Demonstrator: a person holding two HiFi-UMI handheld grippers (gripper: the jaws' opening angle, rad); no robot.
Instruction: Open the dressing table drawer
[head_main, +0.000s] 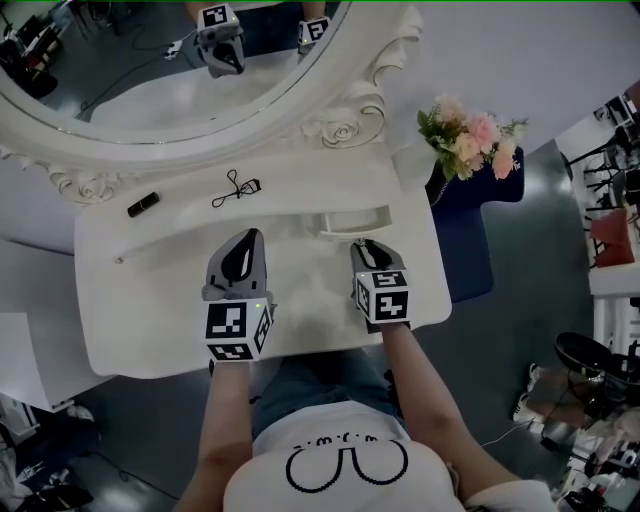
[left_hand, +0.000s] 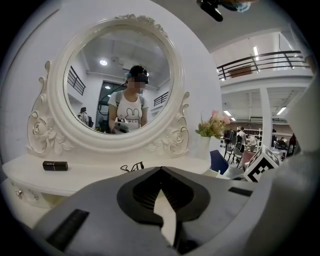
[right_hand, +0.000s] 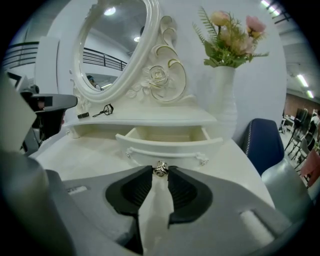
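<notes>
White and glossy, the dressing table (head_main: 150, 330) carries an oval mirror (head_main: 150, 60) in a carved rose frame. On the shelf below the mirror lie an eyelash curler (head_main: 236, 188) and, to its left, a small black tube (head_main: 143, 205). A bouquet of pink flowers (head_main: 468, 138) stands in a white vase (right_hand: 224, 100) at the table's right end, with a blue chair (head_main: 470, 230) beyond it.

The drawer (right_hand: 165, 145) on the right side is pulled partly out, and its pale inside shows. The right gripper (right_hand: 160, 173) has its jaws clamped on the drawer's small metal knob (right_hand: 160, 169), right at the tips. The left gripper (left_hand: 160, 169) hovers over the tabletop with its jaws together and nothing between them.
</notes>
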